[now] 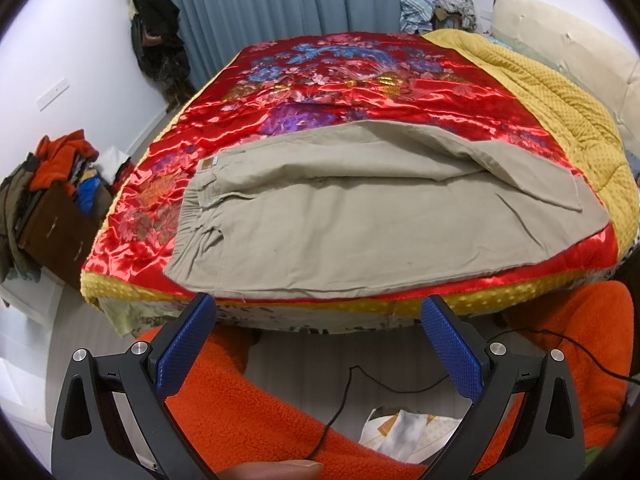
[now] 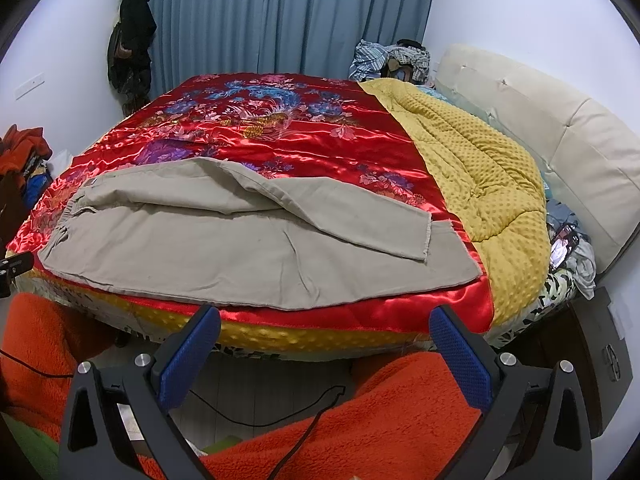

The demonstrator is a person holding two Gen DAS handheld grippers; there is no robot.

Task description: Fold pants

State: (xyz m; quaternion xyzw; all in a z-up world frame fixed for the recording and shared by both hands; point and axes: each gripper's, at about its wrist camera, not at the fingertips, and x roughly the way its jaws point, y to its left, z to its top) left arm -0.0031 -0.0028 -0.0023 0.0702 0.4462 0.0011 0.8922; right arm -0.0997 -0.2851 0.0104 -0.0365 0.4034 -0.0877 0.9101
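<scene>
Nearest the cameras, both tools hang off the bed's near edge over the person's orange fleece clothing (image 2: 380, 412): the left gripper (image 1: 320, 344) and the right gripper (image 2: 326, 354) each have their blue fingers spread wide, with nothing between them. Just beyond the fingertips lie the khaki pants (image 1: 340, 236), flat on the red satin quilt (image 1: 320, 80), long axis running left to right, parallel to the near edge. The waistband (image 1: 192, 200) sits at the left, nearer the left gripper; the leg hems (image 2: 452, 248) sit at the right, nearer the right gripper. The upper leg lies askew and rumpled over the lower one. How the far layers are stacked under that bunched ridge cannot be made out. Further right, a yellow blanket (image 2: 480, 168) borders the hems.
</scene>
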